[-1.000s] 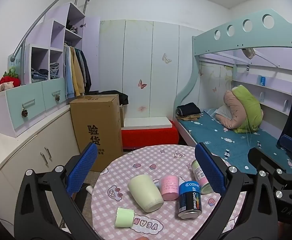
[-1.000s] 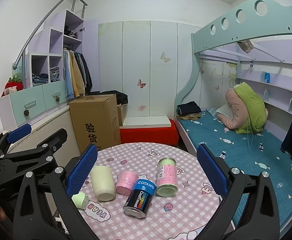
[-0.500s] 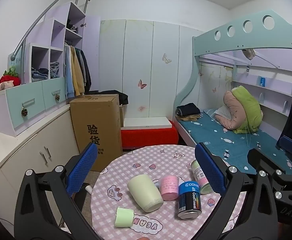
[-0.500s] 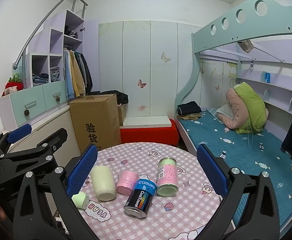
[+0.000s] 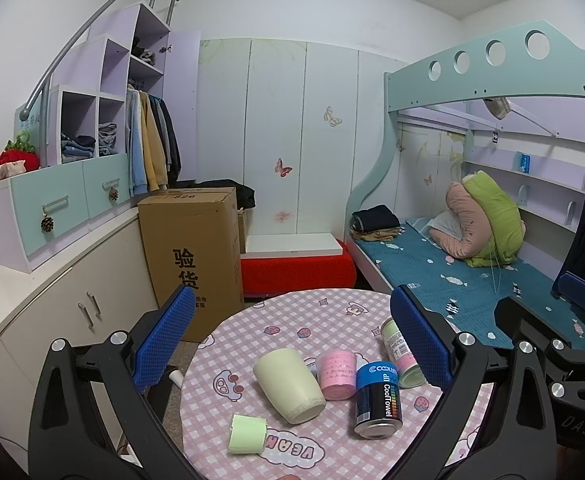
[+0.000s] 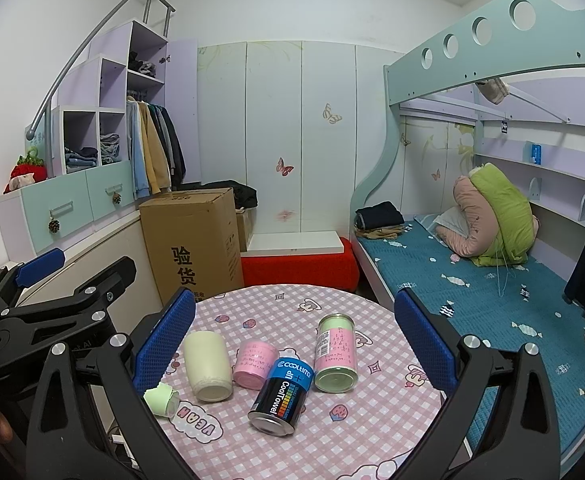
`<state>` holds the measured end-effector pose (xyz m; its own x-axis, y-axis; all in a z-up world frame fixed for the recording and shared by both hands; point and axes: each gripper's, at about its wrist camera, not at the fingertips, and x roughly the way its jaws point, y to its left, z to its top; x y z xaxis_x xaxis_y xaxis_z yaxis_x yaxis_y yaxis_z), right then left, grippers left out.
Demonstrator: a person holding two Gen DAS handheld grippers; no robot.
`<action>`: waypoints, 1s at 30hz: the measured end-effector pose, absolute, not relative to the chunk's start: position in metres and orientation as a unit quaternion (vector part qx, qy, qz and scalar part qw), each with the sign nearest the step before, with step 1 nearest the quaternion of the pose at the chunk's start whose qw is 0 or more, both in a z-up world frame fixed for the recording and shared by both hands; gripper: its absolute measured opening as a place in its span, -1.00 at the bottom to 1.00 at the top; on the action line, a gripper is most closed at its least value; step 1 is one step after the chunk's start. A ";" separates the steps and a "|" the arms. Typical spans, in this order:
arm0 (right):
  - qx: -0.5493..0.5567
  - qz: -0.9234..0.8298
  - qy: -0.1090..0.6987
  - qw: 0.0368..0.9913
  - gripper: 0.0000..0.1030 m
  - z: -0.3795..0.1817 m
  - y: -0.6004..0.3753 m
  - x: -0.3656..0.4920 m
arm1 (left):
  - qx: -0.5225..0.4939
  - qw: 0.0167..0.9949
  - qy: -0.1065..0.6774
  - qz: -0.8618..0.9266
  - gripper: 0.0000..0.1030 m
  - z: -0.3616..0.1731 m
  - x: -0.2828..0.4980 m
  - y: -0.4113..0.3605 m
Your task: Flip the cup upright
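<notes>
A pale cream cup (image 5: 289,385) lies on its side on the round pink checked table (image 5: 324,316), mouth towards me; it also shows in the right wrist view (image 6: 207,365). My left gripper (image 5: 292,344) is open and empty, held above and behind the cup with its blue pads either side of the table's objects. My right gripper (image 6: 294,340) is open and empty above the table (image 6: 372,432), with the cup near its left pad.
On the table lie a pink cup (image 5: 336,369), a blue and black CoolTowel can (image 5: 377,400), a green and pink can (image 5: 400,354) and a small green cup (image 5: 247,434). A cardboard box (image 5: 190,256) stands behind left, a bunk bed (image 5: 472,272) right.
</notes>
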<state>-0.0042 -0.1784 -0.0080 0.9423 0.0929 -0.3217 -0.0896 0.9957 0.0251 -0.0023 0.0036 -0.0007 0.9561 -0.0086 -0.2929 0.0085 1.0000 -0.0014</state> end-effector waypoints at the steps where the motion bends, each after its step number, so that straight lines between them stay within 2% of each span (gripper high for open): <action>1: 0.005 0.047 0.163 0.985 0.87 -0.008 -0.178 -0.004 | 0.000 0.989 0.148 -0.004 0.90 -0.001 -0.002 0.004; 30: 0.007 0.047 0.163 0.985 0.87 -0.009 -0.178 -0.004 | 0.001 0.989 0.146 -0.004 0.90 0.003 -0.002 0.001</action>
